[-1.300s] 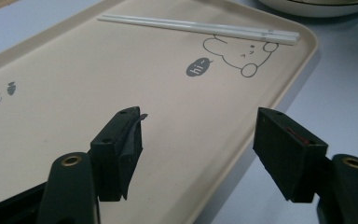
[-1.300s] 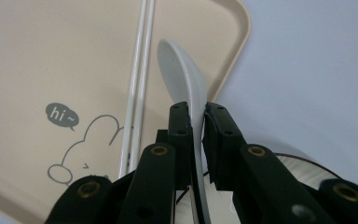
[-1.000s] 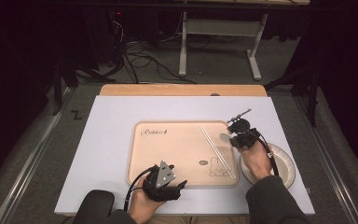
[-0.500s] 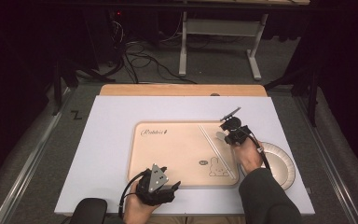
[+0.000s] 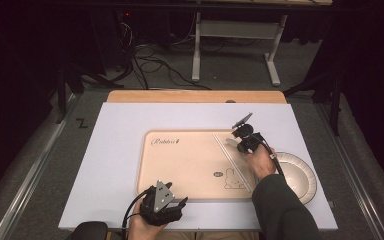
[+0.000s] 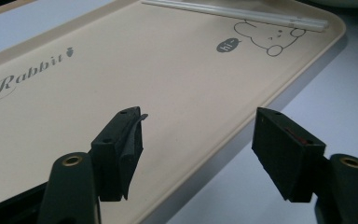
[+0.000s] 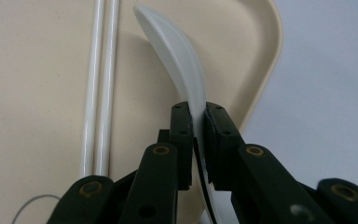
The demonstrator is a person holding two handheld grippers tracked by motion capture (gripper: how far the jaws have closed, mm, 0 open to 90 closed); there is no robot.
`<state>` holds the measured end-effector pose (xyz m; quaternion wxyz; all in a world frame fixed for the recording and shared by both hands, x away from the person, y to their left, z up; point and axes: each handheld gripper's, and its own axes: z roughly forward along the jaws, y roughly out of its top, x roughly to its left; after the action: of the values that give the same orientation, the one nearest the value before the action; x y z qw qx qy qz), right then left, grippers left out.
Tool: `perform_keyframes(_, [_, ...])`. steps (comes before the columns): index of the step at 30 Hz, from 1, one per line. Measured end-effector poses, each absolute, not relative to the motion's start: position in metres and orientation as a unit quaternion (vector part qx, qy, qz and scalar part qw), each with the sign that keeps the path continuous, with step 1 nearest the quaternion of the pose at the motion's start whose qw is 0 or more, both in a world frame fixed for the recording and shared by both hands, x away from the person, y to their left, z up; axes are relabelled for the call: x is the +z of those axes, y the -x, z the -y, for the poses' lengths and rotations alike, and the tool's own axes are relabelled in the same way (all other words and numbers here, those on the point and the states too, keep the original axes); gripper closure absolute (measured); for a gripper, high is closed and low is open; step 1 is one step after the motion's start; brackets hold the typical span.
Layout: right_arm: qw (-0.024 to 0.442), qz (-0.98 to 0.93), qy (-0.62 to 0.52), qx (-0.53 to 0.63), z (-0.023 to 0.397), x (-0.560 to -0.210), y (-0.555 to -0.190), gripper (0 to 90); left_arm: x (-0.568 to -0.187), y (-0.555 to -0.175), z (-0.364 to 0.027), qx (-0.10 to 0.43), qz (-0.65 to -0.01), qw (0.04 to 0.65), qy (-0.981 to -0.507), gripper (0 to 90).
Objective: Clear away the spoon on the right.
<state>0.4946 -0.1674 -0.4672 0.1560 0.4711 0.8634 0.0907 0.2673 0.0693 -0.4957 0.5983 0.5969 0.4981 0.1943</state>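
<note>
From the high view we see the whole desk [image 5: 115,165], covered in pale lilac, with one beige tray [image 5: 180,165] in its middle and one white plate [image 5: 300,175] at the right, just beside the tray. The right tool [image 5: 236,141] is over the far right corner of the tray, but here we cannot read what it holds. The right gripper view shows it clearly: the two jaws are pressed on the handle of one white spoon [image 7: 179,60], whose bowl end touches the tray [image 7: 37,70] near its rounded corner. Just left of the spoon lie two white chopsticks [image 7: 100,84], side by side and touching. The left gripper view shows the printing on the tray [image 6: 135,60], one rabbit drawing [image 6: 268,37] and the word "Rabbit", and the chopsticks [image 6: 233,11] at the far edge. The left tool [image 5: 177,206] stands wide open with nothing between its jaws, at the near edge of the tray.
</note>
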Motion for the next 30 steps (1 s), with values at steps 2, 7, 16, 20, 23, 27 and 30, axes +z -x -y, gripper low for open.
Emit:
perform_keyframes(2, [0.145,-0.862,-0.475,0.099,0.166,-0.467,-0.497,83.9,-0.496,-0.267,-0.071,0.199,-0.499,0.597,-0.596,33.6])
perform_keyframes(7, [0.144,-0.862,-0.475,0.101,0.158,-0.467,-0.501,83.6,-0.496,-0.265,-0.071,0.2,-0.502,0.597,-0.593,33.6])
perform_keyframes(16, [0.138,-0.862,-0.479,0.092,0.162,-0.469,-0.503,72.1,-0.496,-0.264,-0.071,0.198,-0.5,0.596,-0.596,33.7])
perform_keyframes(20, [0.143,-0.868,-0.468,0.087,0.162,-0.468,-0.501,65.9,-0.497,-0.264,-0.071,0.201,-0.498,0.593,-0.6,33.7])
perform_keyframes(23, [0.143,-0.871,-0.463,0.08,0.16,-0.468,-0.499,65.9,-0.497,-0.264,-0.07,0.201,-0.498,0.595,-0.598,33.7])
perform_keyframes(27, [0.137,-0.874,-0.459,0.078,0.159,-0.468,-0.497,68.2,-0.497,-0.264,-0.07,0.201,-0.498,0.595,-0.599,33.7])
perform_keyframes(30, [0.135,-0.872,-0.463,0.081,0.156,-0.467,-0.496,69.3,-0.497,-0.264,-0.07,0.202,-0.497,0.593,-0.601,33.7])
